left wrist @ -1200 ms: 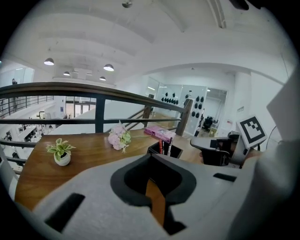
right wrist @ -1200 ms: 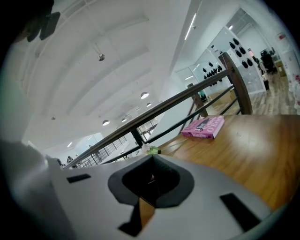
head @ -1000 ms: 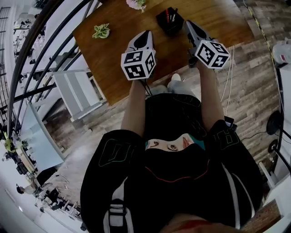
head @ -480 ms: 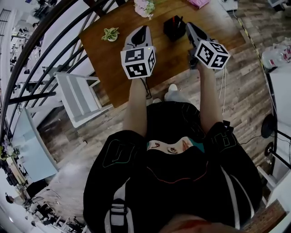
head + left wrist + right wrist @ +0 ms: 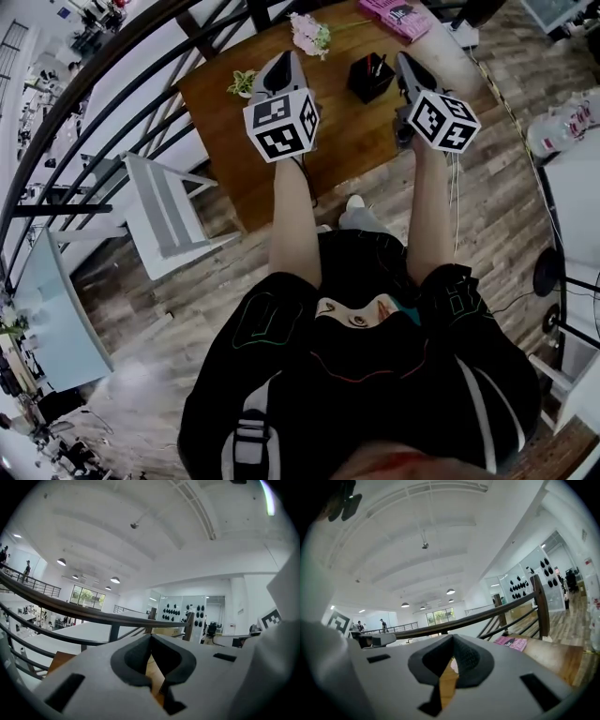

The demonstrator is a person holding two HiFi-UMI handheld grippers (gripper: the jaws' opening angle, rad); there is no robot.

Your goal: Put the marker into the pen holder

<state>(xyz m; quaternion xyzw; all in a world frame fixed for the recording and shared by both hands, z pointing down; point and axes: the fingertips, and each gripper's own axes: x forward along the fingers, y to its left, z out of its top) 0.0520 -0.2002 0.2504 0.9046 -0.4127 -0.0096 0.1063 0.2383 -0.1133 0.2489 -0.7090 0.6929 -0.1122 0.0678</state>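
A person stands at a wooden table (image 5: 342, 136), seen from above, holding a gripper in each hand above it. The left gripper (image 5: 281, 66) is closed and empty, its jaws meeting at the tips. The right gripper (image 5: 406, 66) is closed and empty too. A black pen holder (image 5: 367, 84) stands on the table between them, markers (image 5: 378, 66) upright inside. Farther back lie a pink book (image 5: 398, 13), flowers (image 5: 309, 34) and a small plant (image 5: 242, 82).

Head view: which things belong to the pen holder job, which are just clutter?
Job: pen holder, left claw, right claw, both shut and empty. No loose marker visible.
Clutter: pink book, flowers, small plant, white chair.
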